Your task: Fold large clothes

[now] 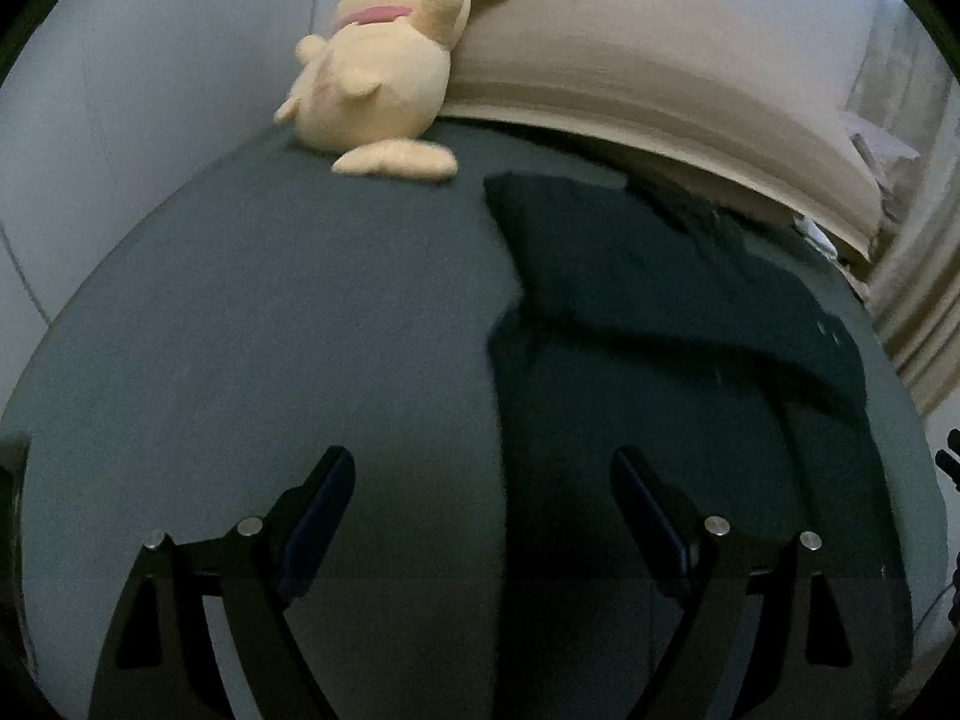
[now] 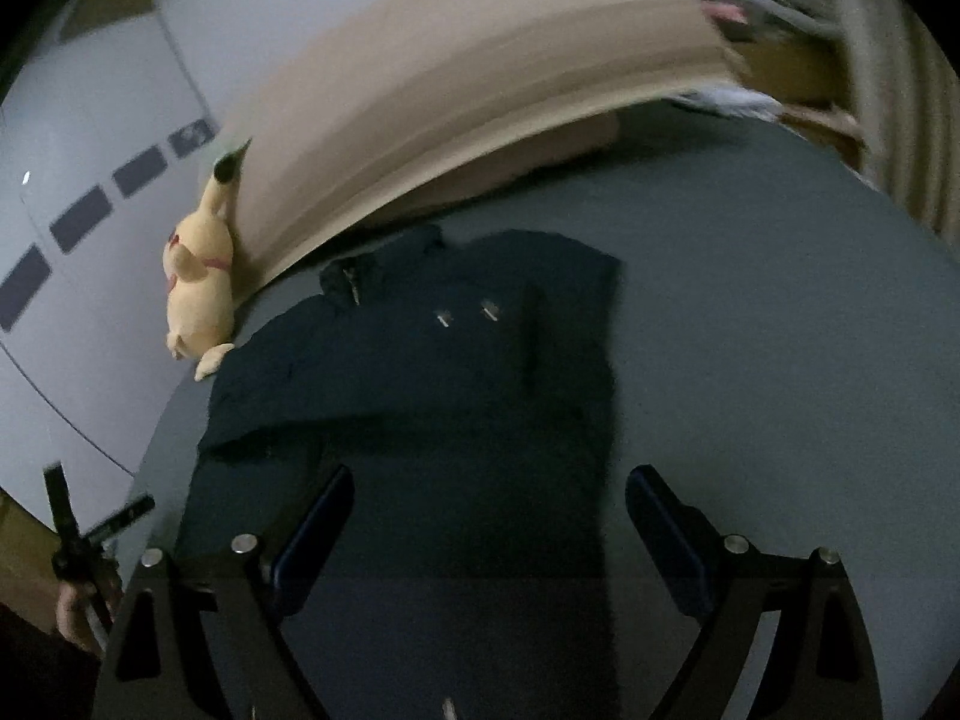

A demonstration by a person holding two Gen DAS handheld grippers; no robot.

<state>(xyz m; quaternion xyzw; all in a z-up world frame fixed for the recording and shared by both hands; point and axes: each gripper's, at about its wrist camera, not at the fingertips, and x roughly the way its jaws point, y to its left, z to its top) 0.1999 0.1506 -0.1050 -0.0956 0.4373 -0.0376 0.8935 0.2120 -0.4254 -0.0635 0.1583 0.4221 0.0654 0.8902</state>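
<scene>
A dark navy garment [image 2: 420, 372] lies flat on the grey-blue bed sheet [image 2: 750, 330], with its sleeves folded in over the body and its collar toward the headboard. In the left wrist view the same garment [image 1: 660, 312] fills the right half, its left edge running down the middle. My left gripper [image 1: 483, 468] hovers open above that edge with nothing between its fingers. My right gripper [image 2: 489, 486] hovers open over the garment's lower part, also holding nothing. At the lower left of the right wrist view, a hand holds the other gripper [image 2: 78, 534].
A yellow plush toy [image 1: 378, 78] leans against the beige padded headboard [image 1: 660, 60] at the bed's head; the plush toy [image 2: 201, 288] sits just beyond the garment's left shoulder. A white wall [image 1: 120, 120] runs along the left side. Beige curtains [image 1: 924, 312] hang on the right.
</scene>
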